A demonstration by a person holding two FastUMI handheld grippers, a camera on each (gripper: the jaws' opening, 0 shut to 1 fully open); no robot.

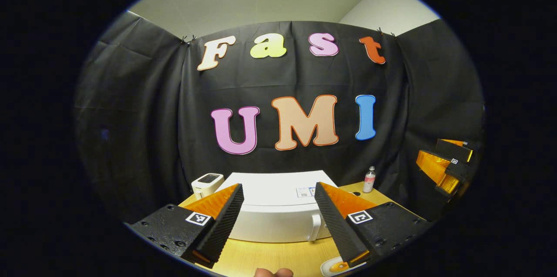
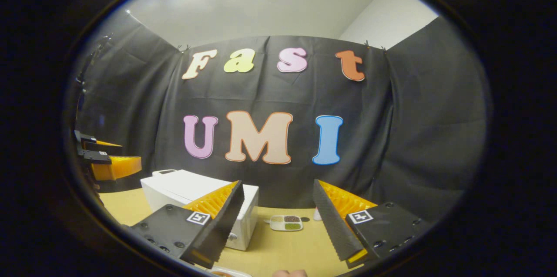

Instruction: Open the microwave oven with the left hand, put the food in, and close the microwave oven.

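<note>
Left gripper (image 1: 278, 220): held above the table's near edge, fingers spread wide, nothing between them; the microwave is framed in the gap.
Right gripper (image 2: 276, 220): also spread wide and empty; seen at the right edge of the left gripper view, raised off the table.
Microwave (image 1: 278, 211): white, door shut, set toward the table's back edge; handle (image 1: 314, 227) seen on the right side of its front.
Food: small divided tray (image 2: 286, 222) is seen on the table (image 2: 278, 246) right of the microwave, apart from it.
Bottle (image 1: 369, 180): upright near the back right corner.
Small white device (image 1: 207, 183): just beside the microwave's left rear.
</note>
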